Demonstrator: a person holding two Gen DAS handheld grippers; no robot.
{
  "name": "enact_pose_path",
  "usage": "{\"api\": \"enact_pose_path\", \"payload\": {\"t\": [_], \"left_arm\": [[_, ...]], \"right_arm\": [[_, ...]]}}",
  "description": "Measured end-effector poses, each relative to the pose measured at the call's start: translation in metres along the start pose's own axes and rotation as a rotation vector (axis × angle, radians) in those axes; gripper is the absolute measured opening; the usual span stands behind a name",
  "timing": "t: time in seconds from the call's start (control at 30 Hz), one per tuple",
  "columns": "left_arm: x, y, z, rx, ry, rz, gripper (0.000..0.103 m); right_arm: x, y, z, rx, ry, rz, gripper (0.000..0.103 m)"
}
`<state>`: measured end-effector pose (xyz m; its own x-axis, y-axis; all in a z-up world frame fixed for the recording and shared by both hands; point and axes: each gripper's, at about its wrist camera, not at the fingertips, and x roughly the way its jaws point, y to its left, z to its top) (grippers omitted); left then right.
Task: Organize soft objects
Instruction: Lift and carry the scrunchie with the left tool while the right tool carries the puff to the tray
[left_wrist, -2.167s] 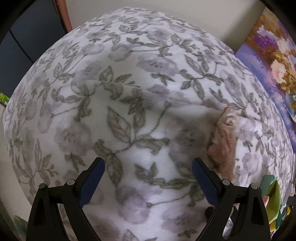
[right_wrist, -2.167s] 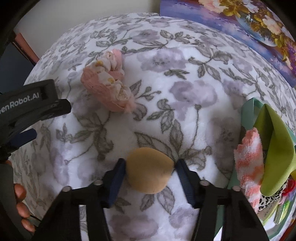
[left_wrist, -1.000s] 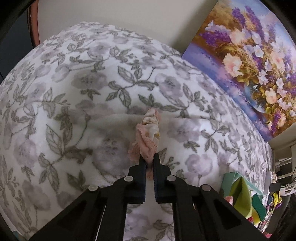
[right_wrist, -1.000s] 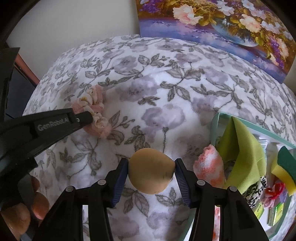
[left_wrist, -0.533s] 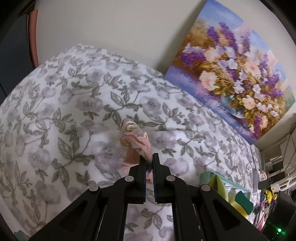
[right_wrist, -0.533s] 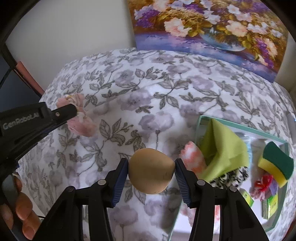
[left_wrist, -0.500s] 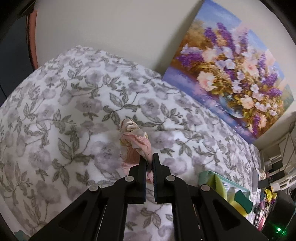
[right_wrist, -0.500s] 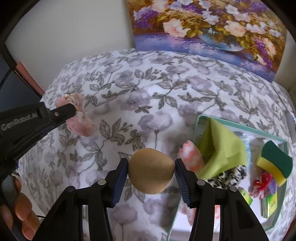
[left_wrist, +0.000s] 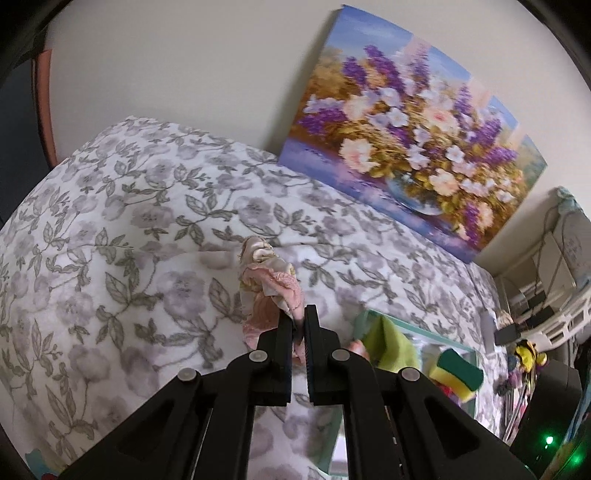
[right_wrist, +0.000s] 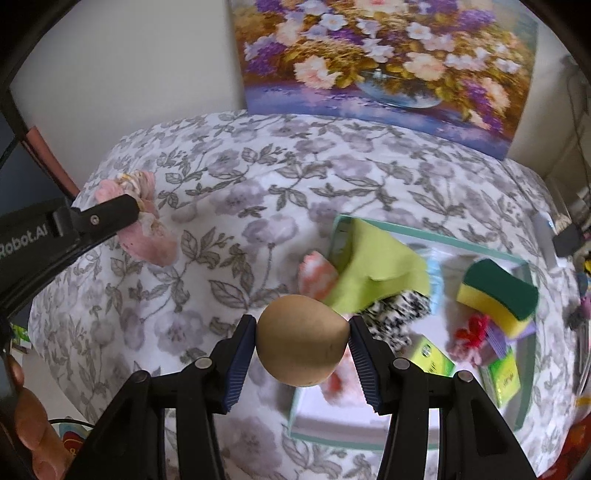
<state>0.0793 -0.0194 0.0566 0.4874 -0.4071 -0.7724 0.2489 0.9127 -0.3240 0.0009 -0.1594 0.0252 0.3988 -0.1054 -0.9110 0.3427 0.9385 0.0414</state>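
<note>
My left gripper (left_wrist: 299, 314) is shut on a pink frilly cloth (left_wrist: 267, 284) and holds it above the floral blanket (left_wrist: 110, 240); the cloth also shows in the right wrist view (right_wrist: 146, 229), hanging from the left gripper's fingers (right_wrist: 107, 218). My right gripper (right_wrist: 303, 332) is shut on a tan egg-shaped sponge (right_wrist: 303, 341), held above the near edge of a teal box (right_wrist: 436, 236). The box holds a green cloth (right_wrist: 376, 266), a yellow-green sponge (right_wrist: 496, 291), a black-and-white cloth (right_wrist: 395, 312) and a pink-white fuzzy piece (right_wrist: 317, 275).
A flower painting (right_wrist: 388, 55) leans against the wall behind the bed. Small green packets (right_wrist: 506, 376) and a red yarn piece (right_wrist: 471, 330) lie in the box. Shelves and clutter (left_wrist: 532, 350) stand to the right of the bed.
Both grippers have risen and moved toward the teal box. The pink cloth has lifted off the blanket in the left gripper. The tan sponge is now above the box's edge.
</note>
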Motion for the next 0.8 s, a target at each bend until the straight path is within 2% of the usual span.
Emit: {"api": "enact_pose_path", "payload": {"t": [0.33, 0.8], "left_arm": [[-0.015, -0.035, -0.029, 0.09, 0.009, -0.038, 0.006], [-0.013, -0.085, -0.06, 0.208, 0.074, -0.082, 0.006]], "right_arm": [[-0.023, -0.035, -0.029, 0.071, -0.024, -0.028, 0.054], [-0.02, -0.115, -0.054, 0.235, 0.041, -0.081, 0.054]]}}
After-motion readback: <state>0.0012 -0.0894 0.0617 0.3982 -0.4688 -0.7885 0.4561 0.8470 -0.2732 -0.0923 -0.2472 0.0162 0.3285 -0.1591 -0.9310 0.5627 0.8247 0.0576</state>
